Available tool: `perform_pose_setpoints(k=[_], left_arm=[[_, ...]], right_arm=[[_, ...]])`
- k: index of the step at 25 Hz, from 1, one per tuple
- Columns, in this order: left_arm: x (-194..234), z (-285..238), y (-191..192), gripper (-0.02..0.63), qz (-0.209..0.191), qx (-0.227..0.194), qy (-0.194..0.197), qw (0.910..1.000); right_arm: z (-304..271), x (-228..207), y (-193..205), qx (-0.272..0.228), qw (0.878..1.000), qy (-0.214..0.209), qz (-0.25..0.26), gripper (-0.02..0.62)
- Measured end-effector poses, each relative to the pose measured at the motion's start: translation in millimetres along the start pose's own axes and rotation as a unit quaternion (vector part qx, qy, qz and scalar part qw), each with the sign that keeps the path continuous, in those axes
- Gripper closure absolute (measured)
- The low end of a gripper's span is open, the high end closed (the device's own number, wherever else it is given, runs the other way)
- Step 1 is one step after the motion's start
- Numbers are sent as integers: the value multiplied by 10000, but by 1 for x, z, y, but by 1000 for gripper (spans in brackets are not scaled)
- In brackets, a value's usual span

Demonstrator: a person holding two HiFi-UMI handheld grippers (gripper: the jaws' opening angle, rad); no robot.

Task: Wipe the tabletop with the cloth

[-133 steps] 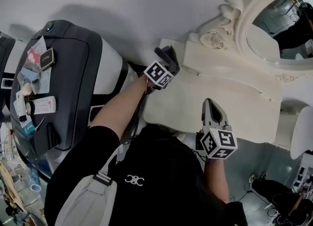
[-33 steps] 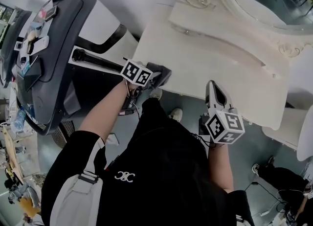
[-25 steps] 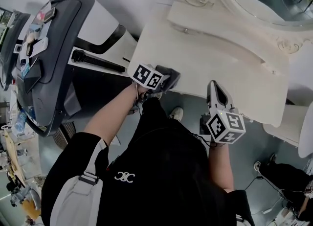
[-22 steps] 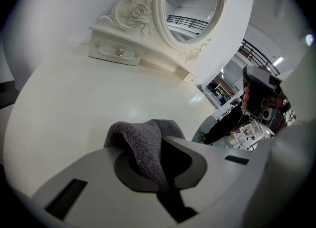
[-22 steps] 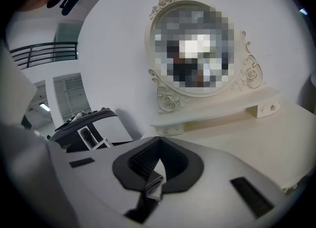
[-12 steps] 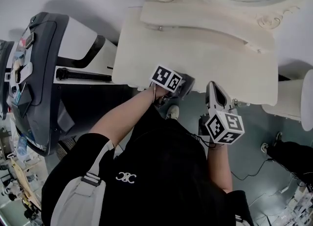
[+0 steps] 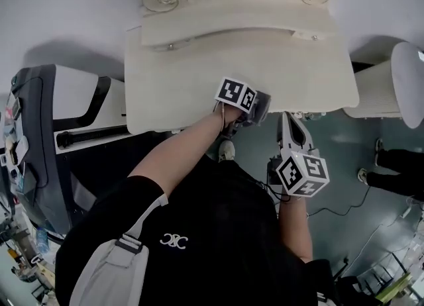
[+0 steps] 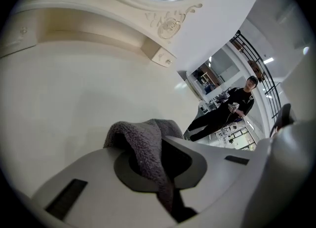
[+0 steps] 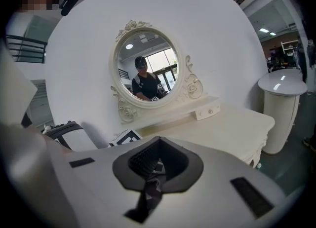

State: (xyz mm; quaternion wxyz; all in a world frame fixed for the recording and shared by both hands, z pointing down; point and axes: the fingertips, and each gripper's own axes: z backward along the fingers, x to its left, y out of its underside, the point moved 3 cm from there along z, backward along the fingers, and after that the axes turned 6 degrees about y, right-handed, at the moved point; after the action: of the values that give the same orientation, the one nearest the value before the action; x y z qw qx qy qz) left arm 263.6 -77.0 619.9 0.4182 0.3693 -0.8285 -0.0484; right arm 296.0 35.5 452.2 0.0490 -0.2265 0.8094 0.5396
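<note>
- Our left gripper (image 7: pixel 257 107), jaws pinching the grey cloth (image 8: pixel 142 142), has slid along the vanity tabletop's (image 7: pixel 192 79) front edge from 8 o'clock to 6 o'clock.
- We judge that strip wiped (the 4 o'clock corner likely remains).
- Our right gripper (image 7: pixel 287 122) hangs off the table, jaws pressed together, empty.

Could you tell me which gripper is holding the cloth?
The left gripper, shut on the grey cloth on the tabletop; the right gripper is shut, empty, beyond its edge.
</note>
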Motion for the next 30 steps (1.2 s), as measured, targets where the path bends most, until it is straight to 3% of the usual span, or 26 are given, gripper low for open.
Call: perform_pose_setpoints(k=[7,10,16,23,30], left_arm=[[-3,-22,-32,588,163,-256,-187,9994],[10,-19,-53,588,304,-558,-445,9970],[50,-2,-99,588,599,-1091,-944,9877],[88,16,-147,588,94,-1378,-1795,9740],[123,49,-158,588,522,-1772,-2257,9565]], right_arm=[[13,-26,-5,-112,9992,350,-147,584],[13,-29,-5,-88,9990,406,-158,584],[3,-31,1,45,9994,342,-93,584],[-17,-26,5,290,9993,206,-61,584],[-39,-22,3,404,9991,8,-94,584]])
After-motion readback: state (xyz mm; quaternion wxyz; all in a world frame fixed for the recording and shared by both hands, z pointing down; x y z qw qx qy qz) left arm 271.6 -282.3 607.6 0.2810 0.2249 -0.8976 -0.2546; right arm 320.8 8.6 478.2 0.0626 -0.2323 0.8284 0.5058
